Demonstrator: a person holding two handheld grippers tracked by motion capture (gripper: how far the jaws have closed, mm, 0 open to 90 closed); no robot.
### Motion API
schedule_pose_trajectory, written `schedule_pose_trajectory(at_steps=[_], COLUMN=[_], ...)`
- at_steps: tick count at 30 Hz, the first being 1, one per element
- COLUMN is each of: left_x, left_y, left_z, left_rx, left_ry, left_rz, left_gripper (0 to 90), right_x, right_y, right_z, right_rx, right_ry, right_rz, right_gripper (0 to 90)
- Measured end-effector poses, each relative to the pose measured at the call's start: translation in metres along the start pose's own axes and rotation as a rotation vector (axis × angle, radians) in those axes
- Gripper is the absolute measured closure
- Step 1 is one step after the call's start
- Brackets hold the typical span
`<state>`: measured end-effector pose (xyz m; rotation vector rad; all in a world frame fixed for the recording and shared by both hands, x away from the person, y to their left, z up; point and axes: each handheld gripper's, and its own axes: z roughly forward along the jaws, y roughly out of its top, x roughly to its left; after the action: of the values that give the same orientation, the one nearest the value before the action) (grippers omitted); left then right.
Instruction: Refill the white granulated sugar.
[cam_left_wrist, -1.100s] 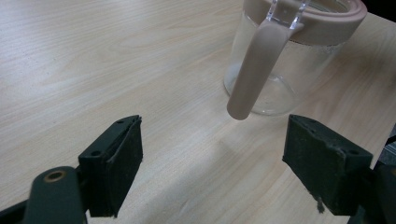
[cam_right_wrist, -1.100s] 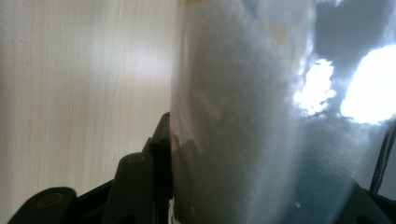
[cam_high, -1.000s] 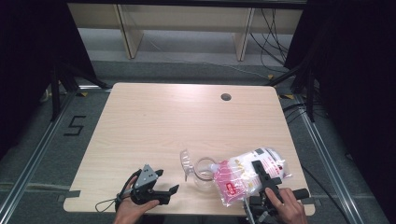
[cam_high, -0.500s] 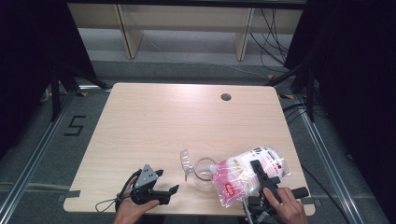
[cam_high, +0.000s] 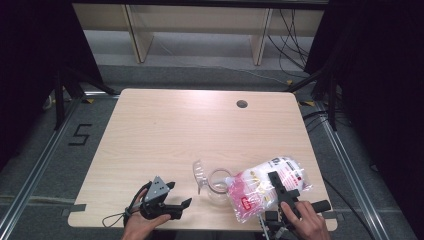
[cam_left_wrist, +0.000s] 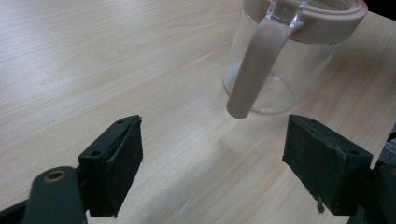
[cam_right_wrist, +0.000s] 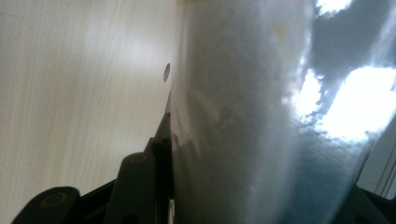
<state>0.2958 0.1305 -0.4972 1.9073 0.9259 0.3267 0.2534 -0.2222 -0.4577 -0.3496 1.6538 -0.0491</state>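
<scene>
The right gripper (cam_high: 279, 187) is holding the clear plastic bag of white grains with pink and red printing (cam_high: 265, 182), its jaws partly closed on the bag's middle. In the right gripper view the bag's pale bulk (cam_right_wrist: 261, 112) is pressing against one black jaw, so the grip looks firm. Compared with a second ago, the bag is lying a little differently: its printed end is sitting nearer the clear glass jar with a beige rubber rim and handle (cam_high: 216, 179), and the jaws have barely tightened. The hand itself has kept its place.

Taking the jar as the landmark: the bag is lying just to its right on the pale wooden worktop (cam_high: 190, 130), its near corner touching or overlapping the jar's rim; which of the two I cannot tell from above. A clear lid-like piece (cam_high: 199, 172) is lying just left of the jar.

The left gripper (cam_high: 172, 200) is resting left of and nearer the person than the jar, jaws wide apart and empty. In the left gripper view the jar (cam_left_wrist: 289, 46) is standing ahead, its handle pointing towards the jaws.

My reading is that the bag is secured and being readied for pouring into the jar; the left gripper is well placed to steady the jar.
</scene>
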Motion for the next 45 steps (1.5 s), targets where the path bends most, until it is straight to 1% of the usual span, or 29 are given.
schedule_pose_trajectory(at_steps=[3, 5, 6, 7, 8, 10, 11, 12, 15, 16, 17, 19, 20, 23, 24, 25, 26, 27, 28, 29, 32, 33, 35, 36, 38, 39, 41, 42, 45], left_x=[0.0, 0.0, 0.0, 0.0, 0.0, 0.0, 0.0, 0.0, 0.001, 0.001, 0.001, 0.0, 0.0, 0.001, 0.002, 0.002, 0.002, 0.002, 0.002, 0.001, 0.001, 0.001, 0.001, 0.001, 0.001, 0.001, 0.001, 0.0, 0.0], left_y=[0.0, 0.0, 0.0, 0.0, 0.0, 0.0, 0.0, 0.0, 0.0, 0.0, 0.0, 0.0, 0.0, 0.0, 0.0, 0.0, 0.0, 0.0, 0.0, 0.0, 0.0, 0.0, 0.0, 0.0, 0.0, 0.0, 0.0, 0.0, 0.0], left_z=[0.0, 0.0, 0.0, 0.0, 0.0, 0.0, 0.0, 0.0, 0.0, 0.0, 0.0, 0.0, 0.0, -0.001, -0.001, -0.001, -0.001, -0.001, -0.001, -0.001, -0.001, 0.0, -0.001, -0.001, -0.001, -0.001, 0.0, 0.0, 0.0], left_rx=[0.001, 0.001, 0.005, 0.0, 0.001, 0.001, 0.0, 0.0, 0.005, 0.001, 0.001, 0.0, 0.0, 0.007, 0.007, 0.007, 0.007, 0.007, 0.007, 0.006, 0.009, 0.004, 0.006, 0.005, 0.005, 0.006, 0.001, 0.0, 0.0], left_ry=[-0.001, 0.003, -0.002, -0.001, -0.001, -0.001, -0.001, -0.001, -0.001, -0.002, 0.0, -0.001, -0.001, -0.001, -0.001, -0.001, -0.001, -0.001, 0.0, 0.0, 0.011, 0.0, 0.0, -0.001, -0.001, 0.0, -0.001, -0.001, -0.001], left_rz=[0.007, 0.009, 0.008, 0.003, 0.003, 0.003, 0.003, 0.003, 0.009, 0.022, 0.012, 0.002, 0.003, 0.011, 0.028, 0.026, 0.026, 0.026, 0.024, 0.007, 0.009, 0.008, 0.008, 0.008, 0.008, 0.008, 0.004, 0.002, 0.003], left_gripper=[19.3, 19.3, 19.3, 19.3, 19.3, 19.3, 19.3, 19.3, 19.3, 19.3, 19.3, 19.3, 19.3, 19.3, 19.3, 19.3, 19.3, 19.3, 19.3, 19.3, 19.3, 19.3, 19.3, 19.3, 19.3, 19.3, 19.3, 19.3, 19.3], right_x=[0.0, -0.001, -0.003, -0.004, -0.002, -0.003, 0.001, -0.003, -0.006, -0.004, -0.003, -0.004, -0.004, -0.006, -0.002, -0.007, -0.009, -0.007, -0.007, -0.009, -0.01, -0.005, -0.008, -0.008, -0.011, -0.012, -0.011, -0.009, -0.01], right_y=[0.001, 0.001, 0.001, 0.002, 0.002, 0.003, 0.002, 0.002, 0.004, 0.003, 0.004, 0.004, 0.004, 0.003, 0.002, 0.003, 0.003, 0.003, 0.004, 0.004, 0.005, 0.004, 0.004, 0.004, 0.004, 0.004, 0.004, 0.004, 0.004], right_z=[-0.001, 0.001, -0.001, -0.001, 0.0, 0.001, 0.002, 0.001, 0.001, 0.002, 0.003, 0.002, 0.003, 0.001, -0.001, 0.0, 0.001, 0.002, 0.001, 0.001, 0.002, 0.001, 0.001, 0.002, 0.002, 0.002, 0.002, 0.004, 0.004], right_rx=[0.014, 0.005, 0.025, 0.037, 0.022, 0.017, 0.0, 0.023, 0.032, 0.008, 0.004, 0.016, -0.003, 0.032, 0.059, 0.035, 0.02, 0.011, 0.03, 0.018, 0.013, 0.031, 0.022, 0.018, 0.015, 0.015, 0.02, 0.011, 0.008], right_ry=[0.018, 0.014, 0.034, 0.042, 0.033, 0.025, -0.001, 0.025, 0.038, 0.011, 0.01, 0.027, 0.007, 0.031, 0.038, 0.033, 0.03, 0.012, 0.034, 0.034, 0.039, 0.041, 0.039, 0.035, 0.028, 0.026, 0.026, 0.012, 0.018], right_rz=[0.007, -0.022, -0.064, -0.073, -0.033, -0.034, 0.003, -0.05, -0.093, -0.07, -0.043, -0.056, -0.058, -0.103, -0.04, -0.11, -0.134, -0.103, -0.093, -0.12, -0.14, -0.087, -0.121, -0.112, -0.15, -0.151, -0.134, -0.102, -0.1], right_gripper=[57.5, 57.6, 57.7, 57.7, 57.8, 57.9, 58.0, 58.0, 58.3, 58.4, 58.5, 58.7, 58.9, 59.2, 59.2, 59.3, 59.4, 59.4, 59.5, 59.6, 59.9, 59.9, 60.1, 60.1, 60.3, 60.4, 60.5, 60.6, 60.7])
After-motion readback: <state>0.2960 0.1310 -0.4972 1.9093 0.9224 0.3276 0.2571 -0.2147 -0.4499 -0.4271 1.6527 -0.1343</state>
